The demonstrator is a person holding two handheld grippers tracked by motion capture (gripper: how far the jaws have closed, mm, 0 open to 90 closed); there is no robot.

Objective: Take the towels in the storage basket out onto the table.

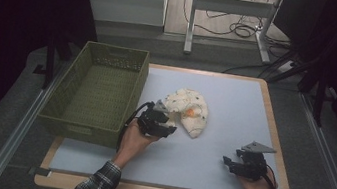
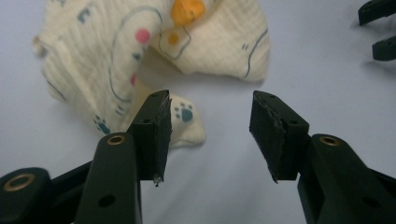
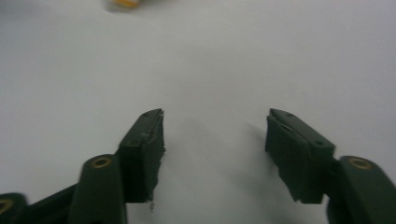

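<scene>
A crumpled cream cloth (image 1: pixel 189 110) with small coloured prints and an orange patch lies in the middle of the white mat. My left gripper (image 1: pixel 172 125) sits at its near-left edge, pointing at it. In the left gripper view the cloth (image 2: pixel 140 56) lies just ahead, and one corner with a blue paw print rests beside the left jaw. The left gripper (image 2: pixel 210 135) is open, with bare mat between its pads. My right gripper (image 1: pixel 228 163) rests low at the front right of the mat, away from the cloth. It (image 3: pixel 215 149) is open, with nothing between its jaws.
A green plastic basket (image 1: pixel 80 127) stands along the left side of the mat, close to my left hand. The white mat (image 1: pixel 235 109) covers a wooden table top. The right gripper's jaw tips (image 2: pixel 378 28) show at the top right of the left gripper view.
</scene>
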